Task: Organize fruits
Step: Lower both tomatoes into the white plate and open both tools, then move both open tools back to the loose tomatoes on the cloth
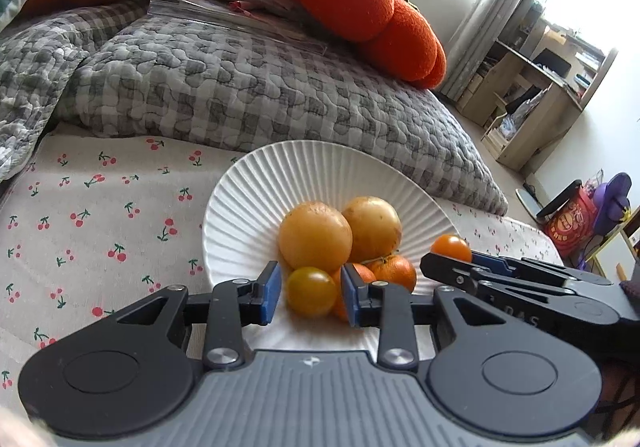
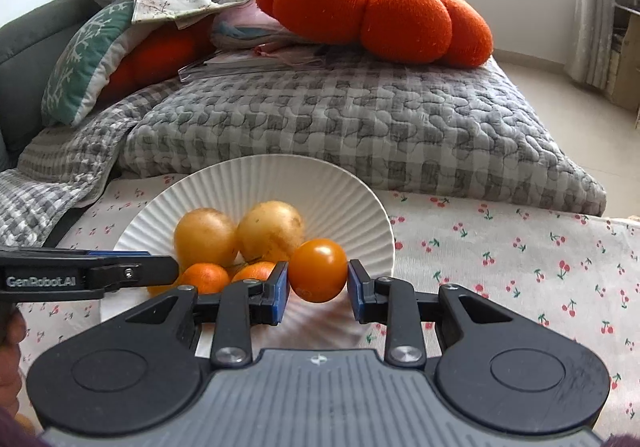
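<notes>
A white ribbed plate [image 1: 248, 207] is being rested on a cherry-print cloth [image 1: 100, 215], just in front of a grey checked quilt [image 1: 240, 87]. On the plate two large yellow-orange fruits [image 1: 315, 235] are being kept side by side, touching, with two small mandarins [image 1: 394, 271] lying just in front of them.

A yellow cherry tomato [image 1: 311, 291] is being framed by the blue pads of the left gripper [image 1: 308, 293]. The jaws are being held narrowly apart around it; a sliver of gap is being shown on the left side, and whether the right pad is touching the tomato cannot be told. The tomato is being kept low over the near part of the plate, against the mandarins.

An orange cherry tomato [image 2: 318, 270] is being pinched by the right gripper [image 2: 318, 283], both pads being pressed against its sides. It is being held above the plate's near right portion, just beside the fruit pile.

An orange pumpkin-shaped cushion [image 2: 376, 7] is being supported on the quilt behind.
</notes>
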Motion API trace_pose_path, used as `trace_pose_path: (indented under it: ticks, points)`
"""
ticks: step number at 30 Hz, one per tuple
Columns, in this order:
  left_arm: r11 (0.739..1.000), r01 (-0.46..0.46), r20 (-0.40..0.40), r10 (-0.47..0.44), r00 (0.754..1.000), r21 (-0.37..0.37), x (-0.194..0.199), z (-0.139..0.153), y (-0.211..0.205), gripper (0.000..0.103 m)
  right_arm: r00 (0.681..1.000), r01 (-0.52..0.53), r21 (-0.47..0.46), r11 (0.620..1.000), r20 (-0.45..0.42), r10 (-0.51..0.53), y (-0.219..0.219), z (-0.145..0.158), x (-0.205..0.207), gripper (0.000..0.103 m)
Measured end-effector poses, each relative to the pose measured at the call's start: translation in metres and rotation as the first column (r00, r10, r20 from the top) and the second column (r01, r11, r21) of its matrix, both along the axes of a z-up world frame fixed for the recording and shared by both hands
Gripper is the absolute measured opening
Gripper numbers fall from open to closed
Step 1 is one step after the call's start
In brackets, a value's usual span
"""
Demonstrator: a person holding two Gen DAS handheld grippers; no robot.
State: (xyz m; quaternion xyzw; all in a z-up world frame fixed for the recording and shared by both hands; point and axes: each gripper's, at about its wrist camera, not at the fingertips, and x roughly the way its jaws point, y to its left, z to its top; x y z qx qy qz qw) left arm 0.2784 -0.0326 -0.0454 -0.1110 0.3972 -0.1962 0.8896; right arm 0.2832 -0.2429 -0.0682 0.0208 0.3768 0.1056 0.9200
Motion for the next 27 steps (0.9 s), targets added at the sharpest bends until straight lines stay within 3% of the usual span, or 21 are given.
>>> trace_pose_path:
  ticks: [6, 10, 22, 27]
  points:
    - [1.0, -0.01, 0.007, 0.01, 1.0, -0.026, -0.002, 0.007, 0.01, 0.026, 0.999, 0.02, 0.011, 1.0, 0.028, -0.02, 0.0, 0.005, -0.001, 0.029]
    - [0.998, -0.018, 0.026, 0.019, 0.999, -0.052, -0.008, 0.02, 0.018, 0.029, 0.998, 0.061, 0.094, 0.994, 0.026, -0.064, -0.012, 0.017, -0.004, 0.032]
    - [0.998, -0.07, 0.066, 0.07, 0.995, 0.002, -0.045, 0.042, 0.043, 0.037, 0.999, 0.048, 0.161, 0.986, 0.016, -0.051, -0.008, 0.039, -0.026, 0.033]
    - [0.996, -0.081, 0.073, 0.079, 0.994, 0.035, -0.067, 0.048, 0.052, 0.041, 1.0, -0.014, 0.178, 0.984, 0.026, 0.01, 0.005, 0.052, -0.043, 0.034]
